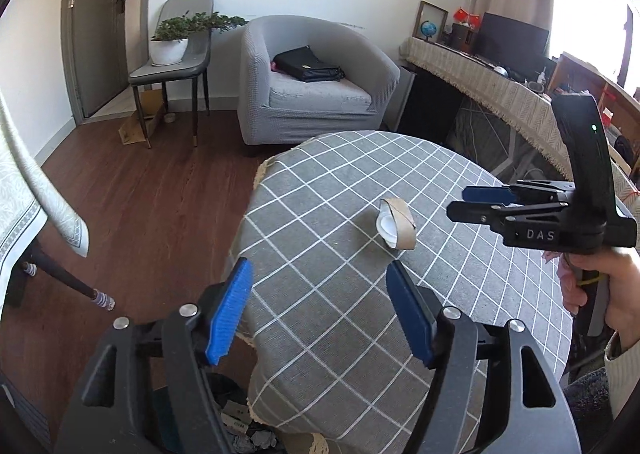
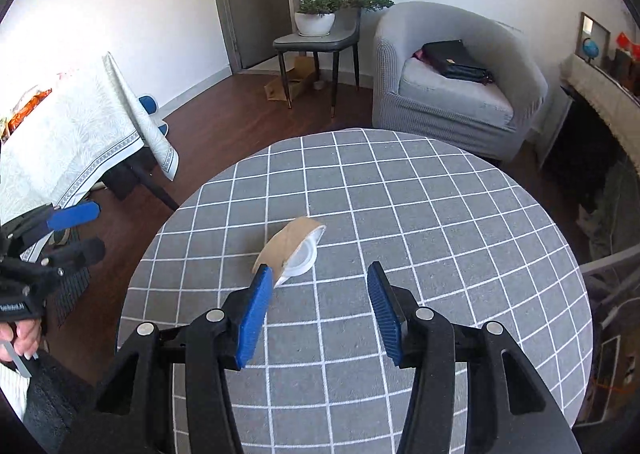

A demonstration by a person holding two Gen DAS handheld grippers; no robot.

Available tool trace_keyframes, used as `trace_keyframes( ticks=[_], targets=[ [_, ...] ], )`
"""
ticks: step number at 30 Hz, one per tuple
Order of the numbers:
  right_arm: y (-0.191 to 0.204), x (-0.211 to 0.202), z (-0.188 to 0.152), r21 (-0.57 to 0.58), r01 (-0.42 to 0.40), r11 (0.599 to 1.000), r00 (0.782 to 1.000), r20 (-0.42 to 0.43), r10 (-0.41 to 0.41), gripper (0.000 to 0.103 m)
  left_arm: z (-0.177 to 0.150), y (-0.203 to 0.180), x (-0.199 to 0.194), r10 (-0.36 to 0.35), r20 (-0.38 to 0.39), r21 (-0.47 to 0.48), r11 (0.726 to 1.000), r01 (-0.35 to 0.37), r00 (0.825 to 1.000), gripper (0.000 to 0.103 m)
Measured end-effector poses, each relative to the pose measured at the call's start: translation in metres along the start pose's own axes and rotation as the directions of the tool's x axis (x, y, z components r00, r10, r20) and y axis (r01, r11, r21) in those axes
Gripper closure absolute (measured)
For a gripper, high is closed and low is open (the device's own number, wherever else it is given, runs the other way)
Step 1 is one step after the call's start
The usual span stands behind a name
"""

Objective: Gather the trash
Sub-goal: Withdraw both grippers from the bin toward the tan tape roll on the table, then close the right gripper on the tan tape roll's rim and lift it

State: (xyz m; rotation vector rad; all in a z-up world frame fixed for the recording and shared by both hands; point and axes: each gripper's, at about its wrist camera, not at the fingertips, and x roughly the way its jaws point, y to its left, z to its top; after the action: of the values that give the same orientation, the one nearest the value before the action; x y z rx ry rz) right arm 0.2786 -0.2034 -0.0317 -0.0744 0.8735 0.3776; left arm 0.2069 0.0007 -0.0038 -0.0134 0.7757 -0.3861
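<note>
I see the cardboard tape core [image 2: 289,245] lying on its side near the middle of the checked worktop [image 2: 440,222]; my right gripper [image 2: 318,318] hovers just before it, fingers apart; my left gripper [image 1: 320,310] hangs at the worktop's edge, fingers apart, empty.

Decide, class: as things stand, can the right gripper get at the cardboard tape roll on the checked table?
Probably yes. The right gripper is open and points at the cardboard tape roll, which lies alone on the checked tablecloth just beyond its jaws. The left gripper hangs off to the side.
</note>
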Motion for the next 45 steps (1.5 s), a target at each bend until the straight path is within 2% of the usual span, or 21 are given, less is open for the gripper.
trace_keyframes(
  ticks=[8, 13, 17, 21, 24, 29, 35, 41, 44, 45],
  targets=[
    [-0.028, 0.028, 0.000, 0.159, -0.156, 0.975, 0.987, -0.024, 0.162, 0.069, 0.007, -0.034, 0.055, -0.052, -0.072, 0.098, 0.993, 0.059, 0.996, 0.031],
    [-0.031, 0.034, 0.001, 0.211, -0.207, 0.955, 0.976, -0.024, 0.217, 0.070, 0.007, -0.048, 0.075, -0.073, -0.106, 0.117, 0.989, 0.086, 0.992, 0.032],
    [-0.032, 0.039, -0.002, 0.237, -0.209, 0.949, 0.974, -0.039, 0.224, 0.071, 0.009, -0.058, 0.087, -0.078, -0.119, 0.132, 0.987, 0.094, 0.990, 0.036],
    [-0.034, 0.046, 0.000, 0.270, -0.239, 0.933, 0.965, -0.042, 0.260, 0.072, 0.011, -0.058, 0.099, -0.068, -0.138, 0.113, 0.990, 0.084, 0.988, 0.043],
    [-0.032, 0.049, 0.002, 0.266, -0.232, 0.936, 0.965, -0.055, 0.255, 0.073, 0.012, -0.051, 0.106, -0.065, -0.148, 0.086, 0.993, 0.078, 0.987, 0.050],
    [-0.031, 0.055, 0.000, 0.285, -0.245, 0.927, 0.959, -0.067, 0.274, 0.076, 0.014, -0.051, 0.108, -0.078, -0.145, 0.057, 0.995, 0.087, 0.986, 0.052],
    [-0.031, 0.053, 0.002, 0.303, -0.265, 0.915, 0.954, -0.057, 0.295, 0.076, 0.013, -0.065, 0.108, -0.094, -0.150, 0.069, 0.992, 0.105, 0.984, 0.052],
    [-0.030, 0.057, 0.002, 0.317, -0.281, 0.906, 0.948, -0.056, 0.314, 0.079, 0.017, -0.062, 0.113, -0.082, -0.137, 0.033, 0.996, 0.088, 0.987, 0.054],
    [-0.029, 0.059, 0.001, 0.320, -0.289, 0.902, 0.945, -0.057, 0.323, 0.083, 0.018, -0.062, 0.113, -0.057, -0.132, 0.045, 0.997, 0.063, 0.990, 0.066],
    [-0.029, 0.059, 0.002, 0.320, -0.290, 0.902, 0.944, -0.056, 0.324, 0.084, 0.018, -0.061, 0.113, -0.050, -0.131, 0.044, 0.997, 0.056, 0.990, 0.073]
  ],
)
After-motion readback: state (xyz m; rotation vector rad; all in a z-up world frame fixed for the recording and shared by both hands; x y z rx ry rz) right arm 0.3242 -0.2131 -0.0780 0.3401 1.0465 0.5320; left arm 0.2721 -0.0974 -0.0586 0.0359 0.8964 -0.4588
